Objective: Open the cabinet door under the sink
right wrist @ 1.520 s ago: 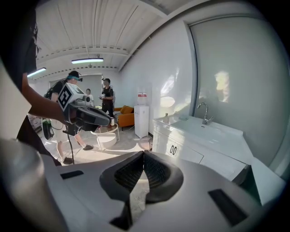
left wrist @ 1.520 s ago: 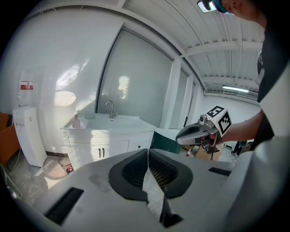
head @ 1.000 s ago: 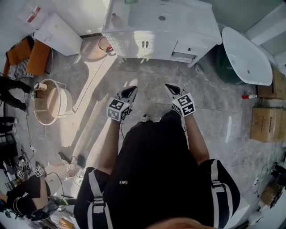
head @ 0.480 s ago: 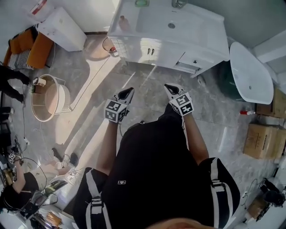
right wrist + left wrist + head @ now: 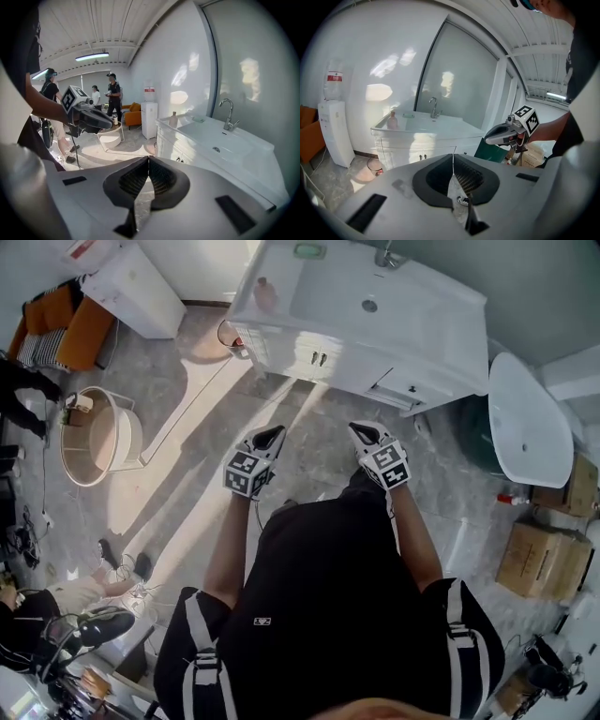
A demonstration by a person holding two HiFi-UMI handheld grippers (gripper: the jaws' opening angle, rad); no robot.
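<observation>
- While the person in black is standing on the grey tiled floor, both arms are reaching forward, each hand holding a pair of tongs.
- The left tongs are pointing toward the cabinet, jaws pressing together at the tips and gripping nothing.
- The right tongs are hovering level with them and well apart from them, jaws likewise meeting at the tips and carrying nothing.
- Both pairs are hanging over bare floor, well short of the cabinet.
- Beyond them the white sink cabinet is standing against the wall. Its two cabinet doors are sitting shut, with their small dark handles side by side at the middle seam.
- A small round bin is resting on the floor just beside the cabinet's left corner.
- On the counter above the doors, a pink bottle is standing left of the sink, and a faucet is rising at the back edge.
- A white bathtub is lying off to the cabinet's right, and a water dispenser is standing off to its left.
</observation>
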